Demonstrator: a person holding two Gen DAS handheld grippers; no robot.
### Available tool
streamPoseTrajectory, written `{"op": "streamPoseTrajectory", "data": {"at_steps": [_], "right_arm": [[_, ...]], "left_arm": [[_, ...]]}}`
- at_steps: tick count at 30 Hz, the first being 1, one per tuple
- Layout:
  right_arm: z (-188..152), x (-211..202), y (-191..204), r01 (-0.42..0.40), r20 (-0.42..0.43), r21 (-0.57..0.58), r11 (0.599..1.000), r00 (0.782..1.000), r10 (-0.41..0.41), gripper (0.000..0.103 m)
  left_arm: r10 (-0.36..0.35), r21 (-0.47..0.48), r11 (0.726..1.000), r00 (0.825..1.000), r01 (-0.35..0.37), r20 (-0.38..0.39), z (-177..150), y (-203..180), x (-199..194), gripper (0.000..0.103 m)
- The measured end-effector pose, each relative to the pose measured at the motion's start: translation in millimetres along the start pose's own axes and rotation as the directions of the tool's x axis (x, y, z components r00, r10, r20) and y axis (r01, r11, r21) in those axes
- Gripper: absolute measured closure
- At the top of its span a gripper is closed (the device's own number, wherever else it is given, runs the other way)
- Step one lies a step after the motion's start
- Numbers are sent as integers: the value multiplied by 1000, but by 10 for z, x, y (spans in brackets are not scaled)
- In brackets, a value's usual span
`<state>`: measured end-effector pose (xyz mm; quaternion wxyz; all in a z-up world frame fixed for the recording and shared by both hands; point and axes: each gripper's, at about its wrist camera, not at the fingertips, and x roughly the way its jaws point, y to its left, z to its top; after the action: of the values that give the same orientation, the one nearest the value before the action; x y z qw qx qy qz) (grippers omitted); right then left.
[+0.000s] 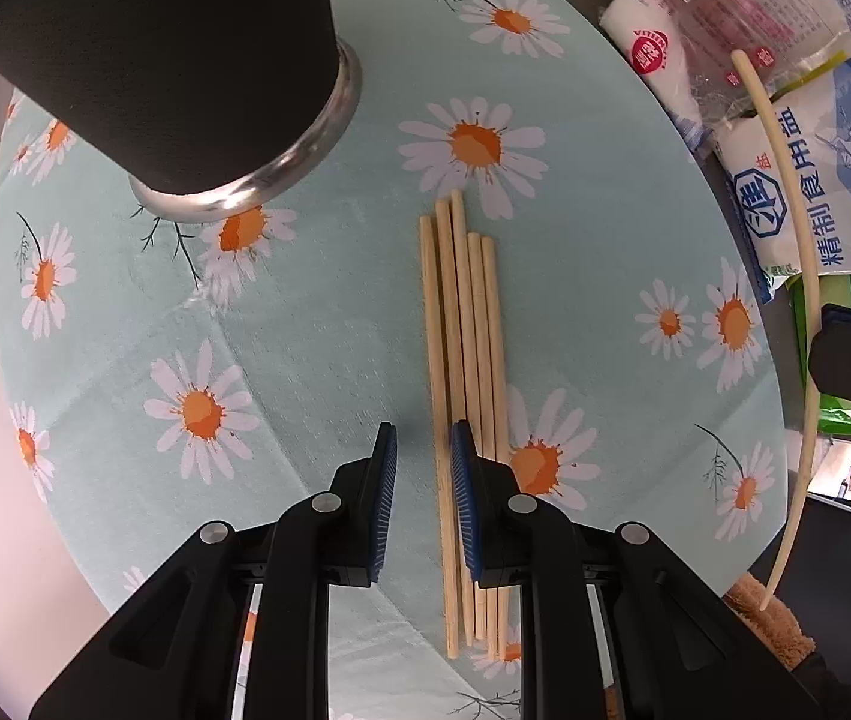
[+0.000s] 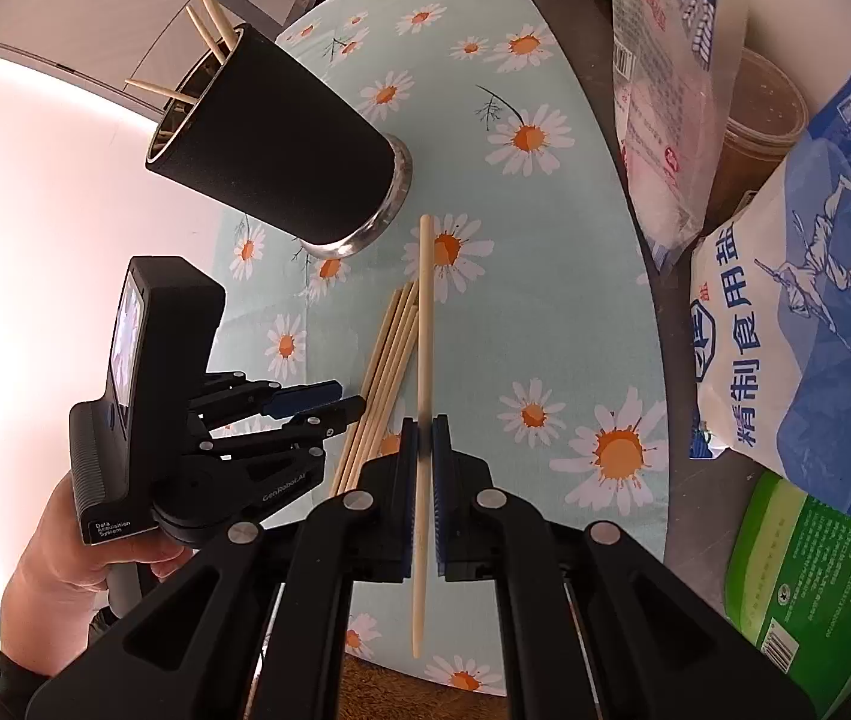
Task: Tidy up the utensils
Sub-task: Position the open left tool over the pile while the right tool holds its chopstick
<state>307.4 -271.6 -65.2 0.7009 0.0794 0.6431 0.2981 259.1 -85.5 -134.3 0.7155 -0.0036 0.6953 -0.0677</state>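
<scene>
Wooden chopsticks (image 1: 464, 420) beside left tongs (image 1: 425, 456)

bright, sharp fisheye views; blown-out glare at left edges.

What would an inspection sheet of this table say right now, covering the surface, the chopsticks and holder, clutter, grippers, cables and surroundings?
Surface: daisy-print tablecloth, light blue, creased.
Job's things: five wooden chopsticks lying side by side; black chopstick holder standing upright, several chopsticks already inside; one pale chopstick held above the table.
Clutter: salt bag, white bag, green package, brown-filled tub along the table's edge.
Grippers: left gripper slightly open over the bundle, holding nothing; right gripper shut on the pale chopstick.
Cables: nothing seen.
Surroundings: bottles at the far end; pale cabinet behind the holder.
</scene>
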Motion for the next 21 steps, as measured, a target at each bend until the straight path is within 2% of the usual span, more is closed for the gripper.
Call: {"op": "streamPoseTrajectory", "data": {"at_steps": [8,12,21], "right_arm": [[-8,-15,-4,0,-3,1,1000,1000,0,97],[-10,-40,-23,0,0,4,1000,1000,0,97],[5,-21,-12,4,-8,2,1000,1000,-4,97]], "left_arm": [[14,21,1000,1000,-14,-14,3,-125,33,87],[-16,-4,1000,1000,16,-13,-4,-69,37,87],[-36,-22,999,999,36,-4,9,57,61,87]]}}
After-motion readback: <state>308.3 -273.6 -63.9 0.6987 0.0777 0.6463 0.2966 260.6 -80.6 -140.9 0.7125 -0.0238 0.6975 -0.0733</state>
